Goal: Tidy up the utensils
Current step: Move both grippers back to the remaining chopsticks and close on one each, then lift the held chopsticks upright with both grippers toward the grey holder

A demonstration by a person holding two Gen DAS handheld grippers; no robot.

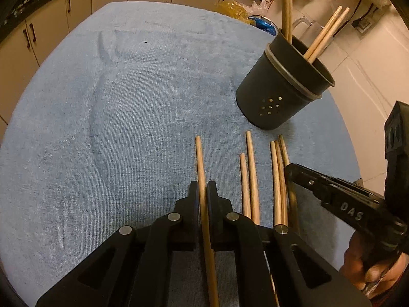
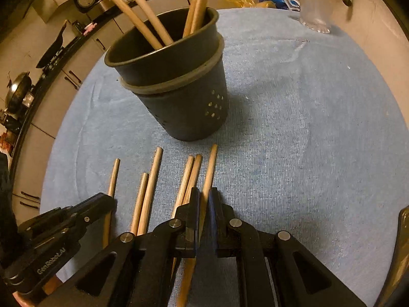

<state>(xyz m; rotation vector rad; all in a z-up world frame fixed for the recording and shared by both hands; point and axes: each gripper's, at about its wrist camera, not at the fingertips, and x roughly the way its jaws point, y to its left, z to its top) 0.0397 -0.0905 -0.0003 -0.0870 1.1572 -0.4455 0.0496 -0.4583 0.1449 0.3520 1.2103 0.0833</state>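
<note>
Now chopstick (image 1: 202, 168) in left hand-held gripper (image 1: 202, 189)

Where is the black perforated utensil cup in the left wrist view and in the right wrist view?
Left wrist view: black perforated utensil cup stands upper right on the blue towel.
Right wrist view: the cup stands upper centre-left.
Shared landmark: the row of wooden chopsticks lying just in front of it.

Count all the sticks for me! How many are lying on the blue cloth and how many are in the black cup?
Chopsticks lying on the cloth: 6, from the leftmost to the rightmost
Chopsticks in the cup: 4, two leaning left and two leaning right
Cups: 1
Total chopsticks: 10
</note>
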